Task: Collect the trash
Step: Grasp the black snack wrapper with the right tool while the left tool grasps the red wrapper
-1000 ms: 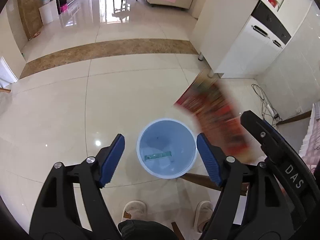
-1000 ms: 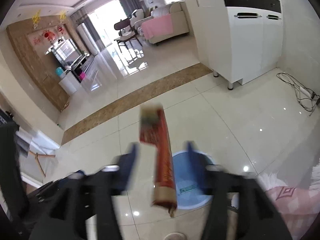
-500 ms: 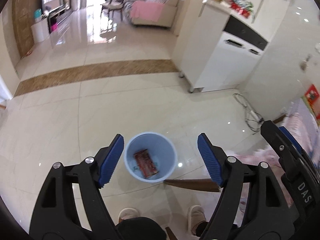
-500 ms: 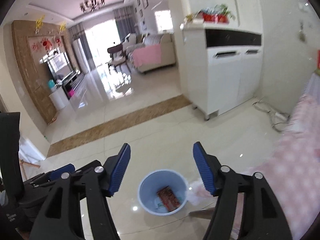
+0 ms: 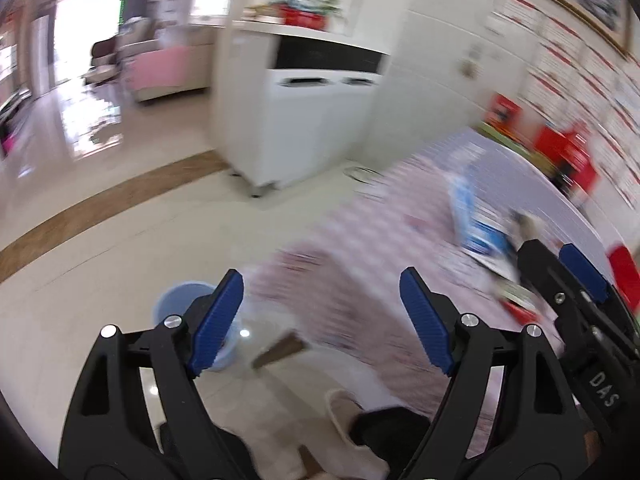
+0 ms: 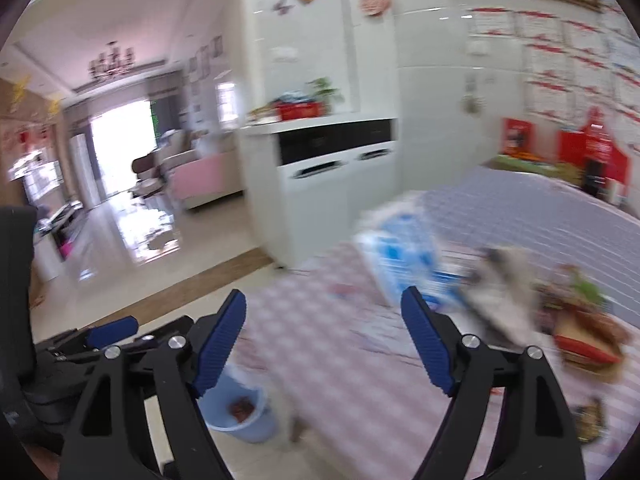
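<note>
A light blue bin (image 6: 240, 412) stands on the floor beside the table, with a red wrapper (image 6: 242, 405) inside; it also shows in the left wrist view (image 5: 176, 300). A table with a pink checked cloth (image 6: 352, 344) holds trash: a blue and white packet (image 6: 404, 256), crumpled paper (image 6: 508, 292) and a red and brown wrapper (image 6: 584, 340). My right gripper (image 6: 324, 344) is open and empty above the table's near edge. My left gripper (image 5: 322, 320) is open and empty above the table edge and bin. The frames are blurred.
A white cabinet (image 6: 336, 188) stands against the wall behind the table. Red boxes (image 6: 588, 152) sit at the table's far side. A person's slippered foot (image 5: 344, 412) is below the left gripper. The tiled floor (image 5: 100, 224) spreads to the left.
The red wrapper dropped from my right gripper into the bin. Both grippers then swung up and right from the bin toward the table. Both stay open.
</note>
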A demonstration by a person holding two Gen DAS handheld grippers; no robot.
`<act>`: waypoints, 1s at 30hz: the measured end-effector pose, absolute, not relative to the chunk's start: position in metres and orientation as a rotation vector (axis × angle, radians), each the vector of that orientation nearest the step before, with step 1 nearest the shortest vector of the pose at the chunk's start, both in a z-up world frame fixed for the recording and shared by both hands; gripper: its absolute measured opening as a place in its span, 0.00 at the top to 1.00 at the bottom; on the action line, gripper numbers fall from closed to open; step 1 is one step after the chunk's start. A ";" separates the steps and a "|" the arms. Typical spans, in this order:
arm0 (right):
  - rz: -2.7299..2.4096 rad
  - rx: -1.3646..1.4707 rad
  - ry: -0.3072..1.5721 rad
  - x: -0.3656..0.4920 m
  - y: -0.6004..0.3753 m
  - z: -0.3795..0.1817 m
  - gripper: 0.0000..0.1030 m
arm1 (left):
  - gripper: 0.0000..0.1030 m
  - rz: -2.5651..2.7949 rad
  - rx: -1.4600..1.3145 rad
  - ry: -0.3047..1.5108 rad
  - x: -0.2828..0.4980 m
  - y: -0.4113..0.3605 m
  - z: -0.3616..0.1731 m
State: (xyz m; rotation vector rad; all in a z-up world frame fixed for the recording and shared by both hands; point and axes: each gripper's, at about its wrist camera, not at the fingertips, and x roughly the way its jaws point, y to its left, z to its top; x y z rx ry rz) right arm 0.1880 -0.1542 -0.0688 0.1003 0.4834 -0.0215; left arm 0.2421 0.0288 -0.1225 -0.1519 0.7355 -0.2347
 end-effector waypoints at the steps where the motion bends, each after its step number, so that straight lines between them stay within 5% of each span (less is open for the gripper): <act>1: -0.050 0.102 0.487 0.179 -0.166 -0.071 0.23 | 0.22 -0.253 -0.137 0.736 0.238 0.017 -0.123; 13: -0.315 0.177 0.648 0.084 -0.295 -0.135 0.21 | 0.22 -0.442 0.094 0.781 0.187 -0.124 -0.139; 24: -0.247 0.073 0.851 0.134 -0.293 -0.165 0.22 | 0.22 -0.380 0.091 0.824 0.195 -0.136 -0.151; 26: -0.255 0.085 0.854 0.137 -0.298 -0.166 0.44 | 0.22 -0.392 0.083 0.829 0.197 -0.139 -0.152; 30: -0.253 0.107 0.848 0.139 -0.313 -0.165 0.67 | 0.22 -0.428 0.078 0.834 0.202 -0.151 -0.153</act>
